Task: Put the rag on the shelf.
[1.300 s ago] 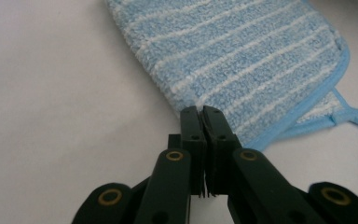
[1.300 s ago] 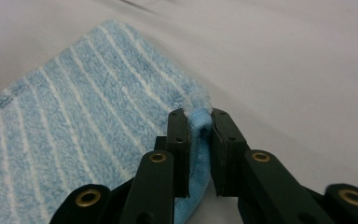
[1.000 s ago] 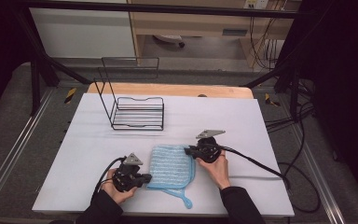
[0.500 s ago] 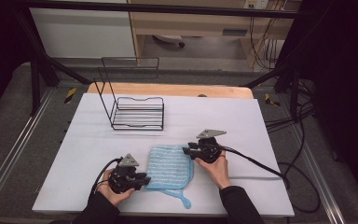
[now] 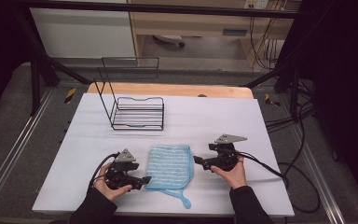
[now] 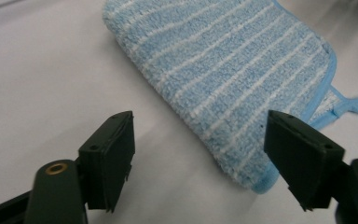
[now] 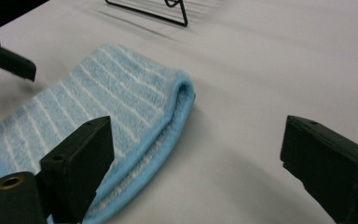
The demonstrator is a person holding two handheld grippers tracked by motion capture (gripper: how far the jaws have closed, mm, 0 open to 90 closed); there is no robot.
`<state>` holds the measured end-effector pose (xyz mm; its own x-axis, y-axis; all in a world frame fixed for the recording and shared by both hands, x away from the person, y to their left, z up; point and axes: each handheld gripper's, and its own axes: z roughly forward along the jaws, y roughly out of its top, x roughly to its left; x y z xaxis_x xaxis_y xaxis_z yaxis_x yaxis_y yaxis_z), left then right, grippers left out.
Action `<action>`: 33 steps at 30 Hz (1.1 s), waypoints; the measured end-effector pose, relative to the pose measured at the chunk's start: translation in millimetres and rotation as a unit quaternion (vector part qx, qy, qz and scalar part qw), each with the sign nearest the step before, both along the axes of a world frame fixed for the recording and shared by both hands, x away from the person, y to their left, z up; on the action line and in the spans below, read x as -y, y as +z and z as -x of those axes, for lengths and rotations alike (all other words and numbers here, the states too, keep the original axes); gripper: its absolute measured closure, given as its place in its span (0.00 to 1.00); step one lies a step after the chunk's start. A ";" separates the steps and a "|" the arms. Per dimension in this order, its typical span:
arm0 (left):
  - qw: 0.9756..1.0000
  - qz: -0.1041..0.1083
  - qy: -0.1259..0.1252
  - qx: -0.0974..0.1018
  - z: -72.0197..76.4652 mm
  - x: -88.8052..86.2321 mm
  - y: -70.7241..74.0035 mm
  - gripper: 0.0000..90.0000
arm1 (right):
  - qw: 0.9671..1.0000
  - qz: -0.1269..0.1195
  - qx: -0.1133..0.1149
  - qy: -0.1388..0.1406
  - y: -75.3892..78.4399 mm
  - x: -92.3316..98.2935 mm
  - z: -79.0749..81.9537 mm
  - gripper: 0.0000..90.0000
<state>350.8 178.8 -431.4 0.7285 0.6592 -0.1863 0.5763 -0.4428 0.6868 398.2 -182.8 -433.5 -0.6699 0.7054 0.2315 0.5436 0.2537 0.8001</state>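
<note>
Since the earlier frames the right gripper (image 5: 196,160) has drawn back from the folded blue cloth (image 5: 170,166) toward the desk's (image 5: 223,116) right edge, and both grippers' jaws have just been opening, with nothing between them. The left gripper (image 5: 148,179) sits just beside the cloth's near left corner, jaws wide. The cloth lies flat near the desk's front edge, between the two grippers. The wire rack (image 5: 137,111) stands well apart, toward the back left.

A black wire rack (image 5: 137,112) stands on the white table (image 5: 223,116), seemingly empty.
</note>
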 end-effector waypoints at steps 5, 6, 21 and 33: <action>1.000 0.006 0.003 0.010 -6.0 -2.4 4.9 0.16 | 1.000 0.000 -0.004 0.006 -3.1 9.5 9.9 0.07; 1.000 0.006 0.002 0.010 -7.0 -2.3 5.6 0.14 | 1.000 0.000 -0.005 0.007 -3.6 10.8 12.2 0.06; 0.999 -0.005 0.021 0.038 -34.8 3.6 26.2 0.07 | 1.000 0.003 -0.007 0.010 -5.5 16.7 24.0 0.03; 0.997 -0.007 0.046 0.055 -62.1 16.5 40.4 0.10 | 1.000 0.003 -0.010 0.010 -6.8 15.7 25.1 0.03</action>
<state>412.9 162.4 -391.0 0.6798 0.7267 -0.0983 0.5364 -0.4013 0.7424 373.1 -198.5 -440.3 -0.6788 0.6937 0.2409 0.5550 0.2699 0.7868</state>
